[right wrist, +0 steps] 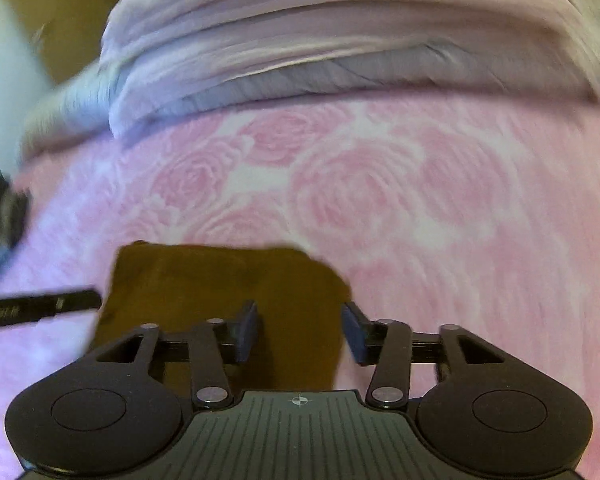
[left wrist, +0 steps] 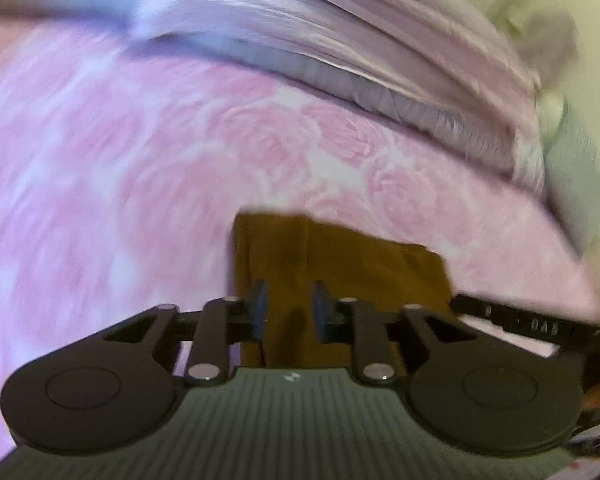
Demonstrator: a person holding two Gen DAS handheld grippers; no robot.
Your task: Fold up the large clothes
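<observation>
While the brown folded garment lies on the rose-patterned bed, long axis running near to far, the left tool stands narrowly parted over it, gripping nothing; the right tool gapes wide above its right edge.

Matt brown cloth garment (perhaps cotton) on soft bedspread.

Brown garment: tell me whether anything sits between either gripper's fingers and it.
Nothing visible does. The brown garment lies folded on the pink rose bedspread, directly under the left gripper and right gripper; both stand open above it. The lilac bedding lies well beyond.
</observation>
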